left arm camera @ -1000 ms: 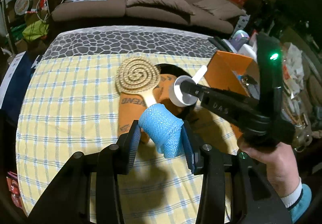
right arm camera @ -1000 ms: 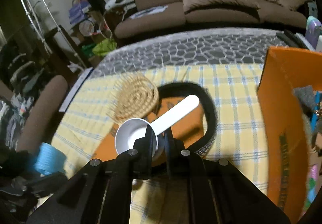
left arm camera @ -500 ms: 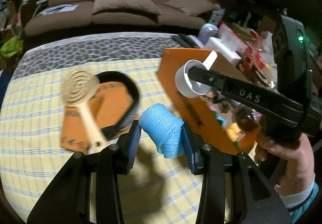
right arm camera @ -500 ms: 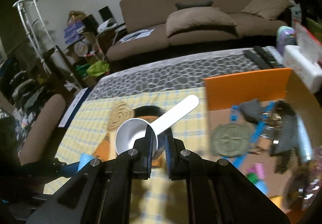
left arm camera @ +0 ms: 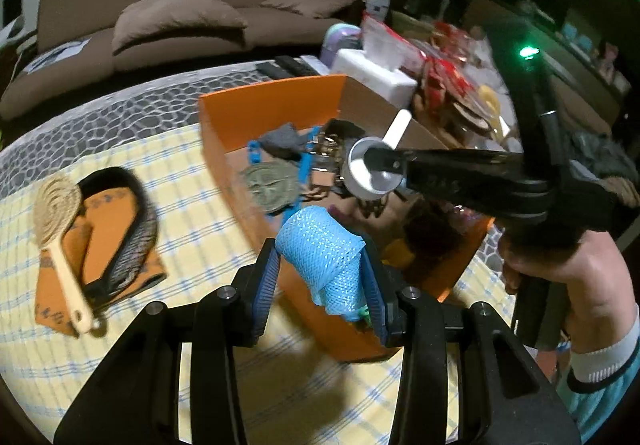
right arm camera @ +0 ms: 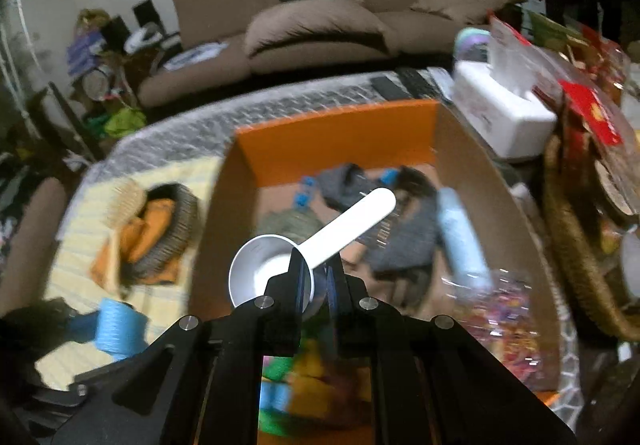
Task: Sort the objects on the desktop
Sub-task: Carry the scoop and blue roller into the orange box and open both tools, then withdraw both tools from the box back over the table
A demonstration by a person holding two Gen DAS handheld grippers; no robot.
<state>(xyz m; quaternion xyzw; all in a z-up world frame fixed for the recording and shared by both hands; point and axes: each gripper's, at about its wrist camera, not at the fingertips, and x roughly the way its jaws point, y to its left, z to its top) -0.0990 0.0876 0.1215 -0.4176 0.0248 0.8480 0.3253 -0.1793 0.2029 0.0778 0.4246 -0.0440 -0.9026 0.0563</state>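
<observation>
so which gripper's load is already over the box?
The right gripper, shut on the white scoop, is above the orange box. The left gripper's blue roll is only at the rim.

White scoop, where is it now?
The scoop is pinched in the right gripper, held over the orange box; the left view shows it above the box's clutter.

Both wrist views overlook the orange box (left arm camera: pixel 276 105), one blurrily.

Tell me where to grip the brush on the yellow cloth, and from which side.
Grip the brush by its cream handle, coming from above with the jaws across it. The handle is narrow and lies flat, running toward the camera; the round head leans on the black band, so it looks awkward to pinch.
</observation>
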